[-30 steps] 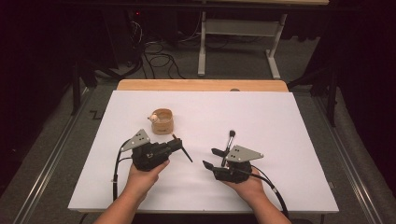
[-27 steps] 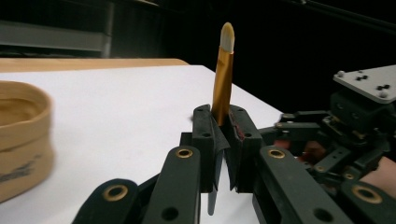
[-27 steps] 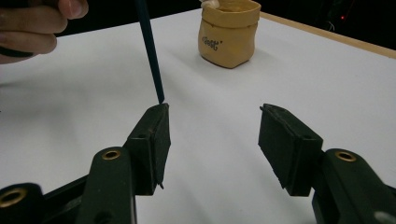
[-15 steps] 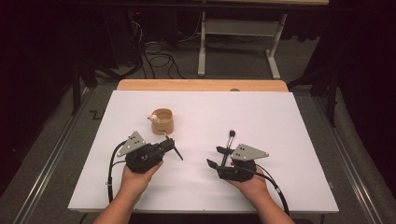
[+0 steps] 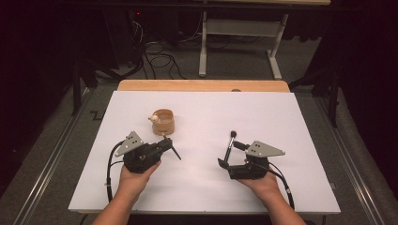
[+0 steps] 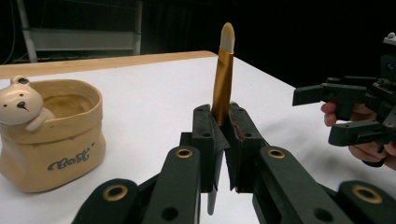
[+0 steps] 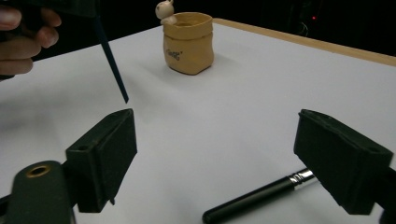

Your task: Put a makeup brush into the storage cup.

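While the white counter (image 5: pixel 281 122) lies under both your hands, the tan bear pot (image 5: pixel 163 122) stands on its left half, just beyond your left gripper (image 5: pixel 165 144). That gripper's jaws are clamped on a gold brush (image 6: pixel 222 77), whose pale tip points up past the jaws in the left gripper view and whose dark handle sticks out the other side. Your right gripper (image 5: pixel 226 159) sits well apart from the pot; its jaws have just been opening and now stand wide, pressing on nothing, with a black brush (image 7: pixel 254 198) lying on the counter between them.
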{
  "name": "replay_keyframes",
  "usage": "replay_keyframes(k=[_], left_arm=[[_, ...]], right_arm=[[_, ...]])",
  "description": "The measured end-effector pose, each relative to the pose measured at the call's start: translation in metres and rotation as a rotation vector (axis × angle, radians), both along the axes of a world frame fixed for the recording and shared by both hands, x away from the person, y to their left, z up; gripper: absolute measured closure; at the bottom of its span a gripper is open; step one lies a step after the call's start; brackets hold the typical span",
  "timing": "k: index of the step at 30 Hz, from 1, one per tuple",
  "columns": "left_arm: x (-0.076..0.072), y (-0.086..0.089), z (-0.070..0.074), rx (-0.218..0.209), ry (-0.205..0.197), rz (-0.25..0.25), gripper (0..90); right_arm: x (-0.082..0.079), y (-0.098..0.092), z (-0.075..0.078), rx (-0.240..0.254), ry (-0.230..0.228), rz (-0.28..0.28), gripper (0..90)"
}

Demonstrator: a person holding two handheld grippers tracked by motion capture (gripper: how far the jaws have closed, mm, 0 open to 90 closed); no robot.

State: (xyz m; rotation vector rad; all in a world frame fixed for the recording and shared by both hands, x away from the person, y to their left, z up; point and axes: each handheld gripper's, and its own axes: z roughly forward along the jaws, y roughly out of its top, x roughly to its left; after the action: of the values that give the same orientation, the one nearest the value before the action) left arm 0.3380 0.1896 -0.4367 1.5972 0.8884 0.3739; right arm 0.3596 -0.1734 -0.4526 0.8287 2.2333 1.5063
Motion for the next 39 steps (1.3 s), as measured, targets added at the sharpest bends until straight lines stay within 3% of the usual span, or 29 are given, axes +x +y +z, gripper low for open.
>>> replay_keyframes(k=[5, 12, 17, 23, 39], left_arm=[[0.001, 0.001, 0.000, 0.000, 0.003, 0.007, 83.0], [0.002, 0.002, 0.000, 0.003, 0.003, 0.022, 83.0], [0.002, 0.001, 0.001, 0.011, -0.003, 0.037, 83.0], [0.001, 0.004, 0.005, 0.013, -0.013, 0.060, 83.1], [0.005, 0.016, 0.017, 0.023, -0.049, 0.138, 83.1]], right_arm=[[0.004, -0.009, 0.004, -0.019, 0.002, -0.036, 0.7], [0.002, -0.029, 0.009, -0.044, -0.019, -0.092, 0.4], [-0.001, -0.041, 0.004, -0.004, -0.013, -0.117, 0.4], [-0.004, -0.043, 0.000, -0.017, -0.028, -0.116, 0.4], [-0.004, -0.041, -0.002, -0.024, -0.016, -0.096, 0.4]])
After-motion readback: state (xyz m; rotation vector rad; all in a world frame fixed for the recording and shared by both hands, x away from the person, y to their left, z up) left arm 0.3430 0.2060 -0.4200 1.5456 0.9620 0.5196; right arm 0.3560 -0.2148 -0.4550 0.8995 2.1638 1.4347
